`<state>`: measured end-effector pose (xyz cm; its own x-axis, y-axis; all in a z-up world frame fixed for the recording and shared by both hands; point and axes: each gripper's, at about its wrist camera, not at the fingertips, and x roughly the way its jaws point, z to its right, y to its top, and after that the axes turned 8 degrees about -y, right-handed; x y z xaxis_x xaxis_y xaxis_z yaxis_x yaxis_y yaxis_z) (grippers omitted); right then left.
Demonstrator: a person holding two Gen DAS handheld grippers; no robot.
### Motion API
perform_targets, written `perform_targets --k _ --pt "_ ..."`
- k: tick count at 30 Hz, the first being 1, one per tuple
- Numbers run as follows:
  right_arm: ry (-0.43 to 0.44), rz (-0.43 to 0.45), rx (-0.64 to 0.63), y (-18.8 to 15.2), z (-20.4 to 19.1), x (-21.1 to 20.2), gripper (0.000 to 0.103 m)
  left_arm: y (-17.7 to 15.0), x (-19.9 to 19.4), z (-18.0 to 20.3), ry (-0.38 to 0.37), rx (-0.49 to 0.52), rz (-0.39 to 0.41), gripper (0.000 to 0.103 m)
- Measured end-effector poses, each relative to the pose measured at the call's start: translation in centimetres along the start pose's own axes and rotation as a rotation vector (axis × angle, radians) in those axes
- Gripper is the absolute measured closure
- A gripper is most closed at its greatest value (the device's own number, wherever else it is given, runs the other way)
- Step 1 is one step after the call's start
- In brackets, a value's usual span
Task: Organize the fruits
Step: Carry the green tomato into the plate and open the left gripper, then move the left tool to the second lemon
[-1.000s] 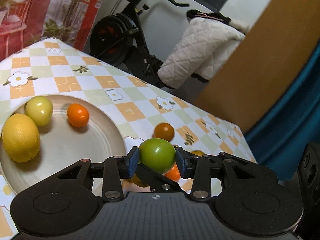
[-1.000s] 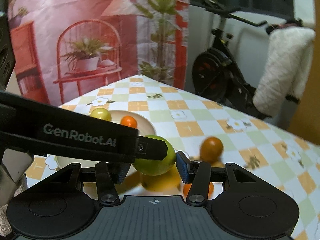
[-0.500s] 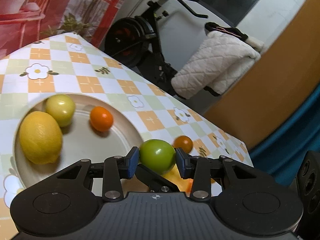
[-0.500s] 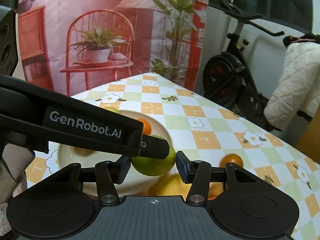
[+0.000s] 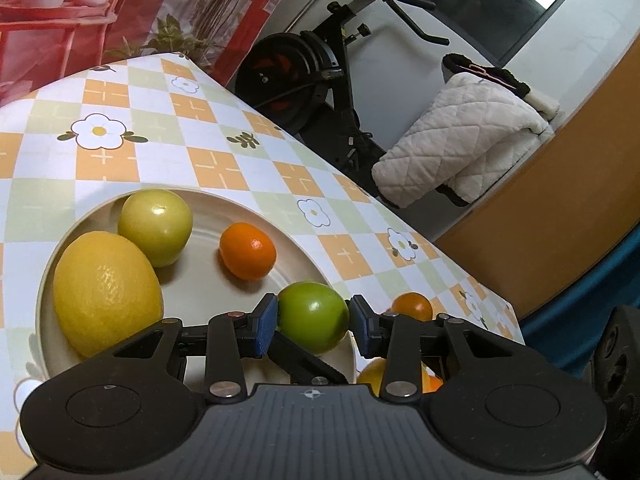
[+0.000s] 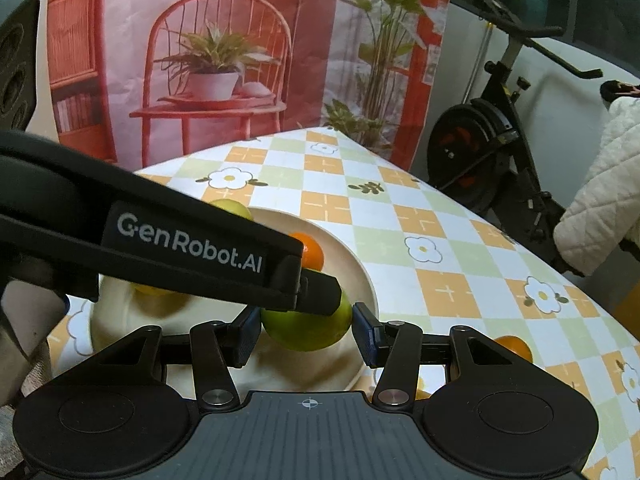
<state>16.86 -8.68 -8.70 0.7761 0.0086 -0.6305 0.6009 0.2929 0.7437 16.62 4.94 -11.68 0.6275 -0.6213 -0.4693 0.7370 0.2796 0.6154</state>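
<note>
A green fruit (image 5: 314,320) hangs over the near right part of a cream plate (image 5: 200,292). My left gripper (image 5: 313,322) is shut on it, blue pads on both sides. My right gripper (image 6: 306,330) is shut on the same green fruit (image 6: 308,332), and the left gripper's black finger (image 6: 192,240) crosses over it in the right wrist view. On the plate lie a big lemon (image 5: 106,292), a yellow-green fruit (image 5: 156,226) and a small orange (image 5: 248,251). Another small orange (image 5: 412,306) lies on the tablecloth to the right of the plate.
More yellow and orange fruit (image 5: 372,372) shows under the left gripper's body, off the plate. The checked tablecloth ends at a far edge (image 5: 360,196). Beyond it stand an exercise bike (image 5: 320,60) and a white quilted jacket (image 5: 460,140).
Both grippers have carried the green fruit from above the loose fruit on the cloth to over the plate's rim. The plate now fills more of both views.
</note>
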Motion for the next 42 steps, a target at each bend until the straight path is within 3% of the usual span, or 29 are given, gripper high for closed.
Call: perform_targets --k 12,25,33,42 --pt "-0.001 -0.022 0.023 -0.3 0.7 1.4 0.057 0.4 1.1 0.5 0.034 0.042 0.013 0.062" --pt "-0.078 0.047 0.136 -2.5 6.6 -5.5 0.054 1.3 -1.6 5.7 0.045 0.189 0.060 0.062" --pt "-0.118 0.075 0.256 -5.6 9.9 -8.4 0.054 0.8 -2.3 9.0 0.007 0.299 0.004 0.061" --pt "-0.097 0.071 0.283 -8.3 8.7 -9.0 0.054 -1.2 -1.1 9.2 -0.003 0.331 -0.063 0.061"
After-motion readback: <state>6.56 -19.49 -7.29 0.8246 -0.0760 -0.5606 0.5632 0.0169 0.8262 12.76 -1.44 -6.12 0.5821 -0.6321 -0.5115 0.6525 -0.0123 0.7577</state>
